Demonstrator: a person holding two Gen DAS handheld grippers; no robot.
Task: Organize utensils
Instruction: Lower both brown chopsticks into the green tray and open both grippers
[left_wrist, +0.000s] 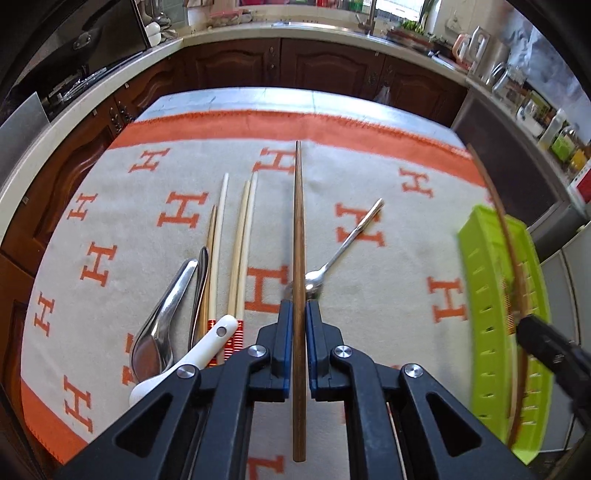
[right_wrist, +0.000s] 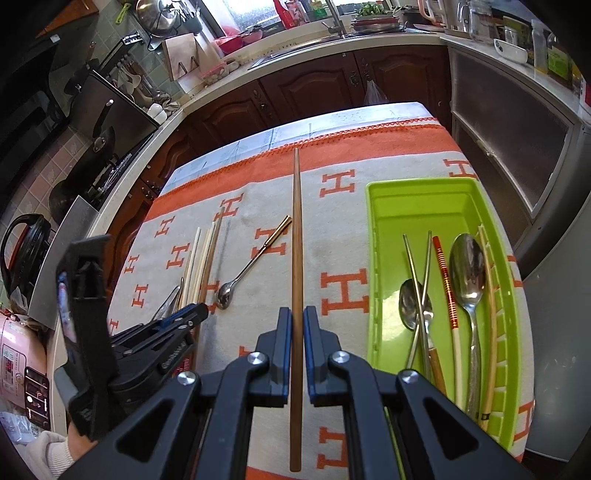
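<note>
Left gripper (left_wrist: 299, 306): jaws closed on a brown wooden chopstick (left_wrist: 298, 206), which runs straight forward between the blue pads.
Right gripper (right_wrist: 294, 314): jaws closed on a second brown chopstick (right_wrist: 295, 221), also pointing forward, above the cloth.
Near left of the table: a white ceramic spoon (left_wrist: 207, 350) and a steel spoon (left_wrist: 162, 325) lie side by side, next to pale chopsticks (left_wrist: 240, 251) with red-banded ends.
Middle of the table: a small spoon with a gold handle (right_wrist: 255, 258) lies at an angle on the cloth.
Green tray (right_wrist: 373, 280): at the right edge of the table; inside are two steel spoons (right_wrist: 469, 273), metal chopsticks (right_wrist: 417, 280), a red-striped chopstick (right_wrist: 447, 291) and a pale one.
Cloth (right_wrist: 343, 258): cream with orange H letters and an orange border; it covers the table.
Far: dark wooden cabinets (left_wrist: 325, 66) under a light counter.
</note>
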